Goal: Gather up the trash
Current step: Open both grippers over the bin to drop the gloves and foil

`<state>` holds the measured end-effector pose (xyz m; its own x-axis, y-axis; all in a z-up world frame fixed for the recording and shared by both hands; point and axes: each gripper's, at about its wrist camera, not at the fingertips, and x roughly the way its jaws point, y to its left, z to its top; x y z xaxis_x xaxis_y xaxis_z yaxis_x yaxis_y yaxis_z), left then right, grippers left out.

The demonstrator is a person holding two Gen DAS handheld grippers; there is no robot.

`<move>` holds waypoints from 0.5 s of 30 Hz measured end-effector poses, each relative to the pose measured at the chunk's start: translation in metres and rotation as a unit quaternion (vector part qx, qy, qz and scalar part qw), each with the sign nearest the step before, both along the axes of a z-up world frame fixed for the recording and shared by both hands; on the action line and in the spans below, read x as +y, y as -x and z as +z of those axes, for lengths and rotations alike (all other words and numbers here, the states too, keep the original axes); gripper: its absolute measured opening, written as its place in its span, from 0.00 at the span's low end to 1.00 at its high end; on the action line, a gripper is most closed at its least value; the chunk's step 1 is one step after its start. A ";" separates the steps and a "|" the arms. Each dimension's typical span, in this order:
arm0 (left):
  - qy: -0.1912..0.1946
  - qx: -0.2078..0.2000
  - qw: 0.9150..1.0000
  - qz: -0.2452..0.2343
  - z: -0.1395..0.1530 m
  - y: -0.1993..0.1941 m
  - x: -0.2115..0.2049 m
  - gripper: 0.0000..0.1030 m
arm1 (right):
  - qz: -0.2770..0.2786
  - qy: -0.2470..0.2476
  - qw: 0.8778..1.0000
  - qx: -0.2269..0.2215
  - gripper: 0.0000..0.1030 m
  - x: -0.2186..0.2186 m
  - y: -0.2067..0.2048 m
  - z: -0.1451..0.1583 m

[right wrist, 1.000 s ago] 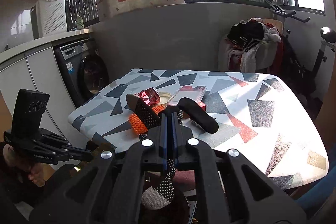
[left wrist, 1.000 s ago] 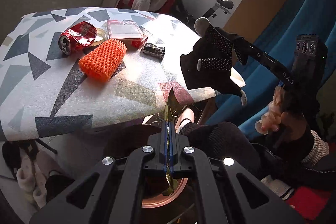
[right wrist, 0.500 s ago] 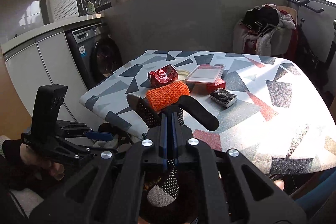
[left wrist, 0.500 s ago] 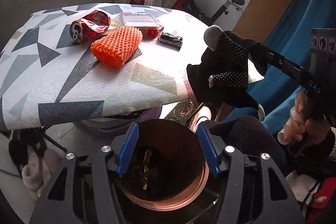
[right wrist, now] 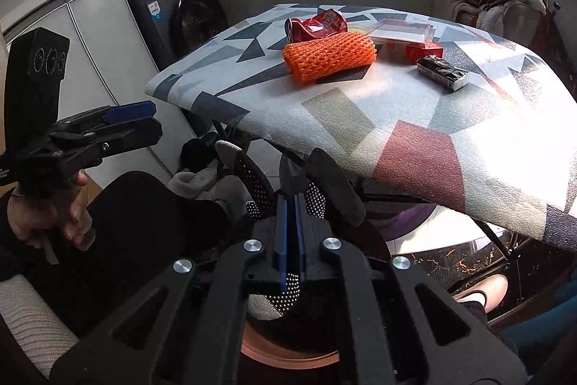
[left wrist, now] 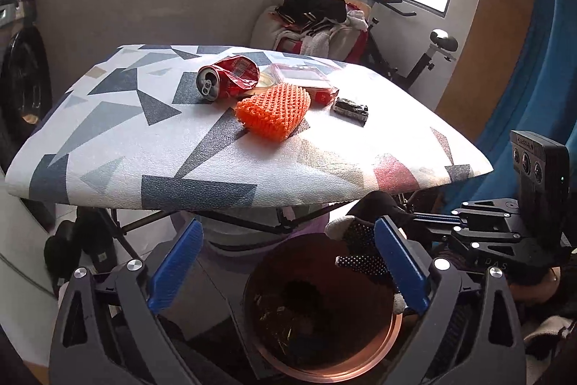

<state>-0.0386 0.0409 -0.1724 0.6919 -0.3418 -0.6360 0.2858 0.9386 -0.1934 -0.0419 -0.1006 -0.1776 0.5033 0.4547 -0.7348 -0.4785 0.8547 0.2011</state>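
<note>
1. Left gripper (left wrist: 288, 262): blue-padded jaws spread wide and opening further, nothing between the pads. It sits just above the round copper-rimmed trash bin (left wrist: 395, 327) on the floor below the table edge.
2. Right gripper (right wrist: 290, 204): jaws fully closed, clamped on a black glove with white grip dots (right wrist: 252, 175). The glove's fingers fan out to both sides of the tips, and its lower part hangs toward the bin (right wrist: 288, 354).
3. In the left wrist view the same glove (left wrist: 360, 251) shows at the bin's upper right rim, with the right gripper body behind it.
4. Bin contents: dark, with some crumpled bits visible. Cannot tell what they are.
5. Trash on the table with the grey, blue and red triangle-pattern cover (left wrist: 108, 147):
   - crushed red drink can (left wrist: 227, 82) lying on its side, at the far side
   - orange foam net sleeve (left wrist: 276, 112) just in front of the can
   - flat clear-lidded red box (left wrist: 306, 82) behind the sleeve, just beside the can
   - small dark crumpled wrapper pack (left wrist: 350, 110) to the right, apart from the rest
6. All four lie near the table centre, well apart from both grippers.
7. A hand (right wrist: 72, 215) grips the left gripper's handle at the right wrist view's left edge.
</note>
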 end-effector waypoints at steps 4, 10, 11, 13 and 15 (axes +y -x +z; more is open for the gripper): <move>0.008 0.011 1.000 0.010 -0.005 -0.003 0.005 0.91 | -0.005 0.017 0.999 0.048 0.08 0.003 -0.010 -0.025; 0.008 0.024 1.000 0.012 -0.012 -0.006 0.006 0.91 | -0.030 0.022 0.996 0.086 0.22 -0.005 -0.020 -0.040; 0.007 0.026 1.000 0.012 -0.013 -0.006 0.006 0.91 | -0.033 0.024 0.995 0.087 0.32 -0.006 -0.020 -0.040; 0.005 0.029 0.999 0.014 -0.014 -0.007 0.006 0.91 | -0.038 0.030 0.995 0.085 0.48 -0.006 -0.020 -0.041; 0.004 0.031 0.999 0.014 -0.015 -0.008 0.007 0.91 | -0.043 0.039 0.995 0.079 0.74 -0.006 -0.020 -0.039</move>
<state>-0.0305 0.0476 -0.1878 0.6602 -0.3274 -0.6760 0.2458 0.9446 -0.2174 -0.0221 -0.1070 -0.2166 0.4129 0.3537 -0.8393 -0.3700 0.9072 0.2004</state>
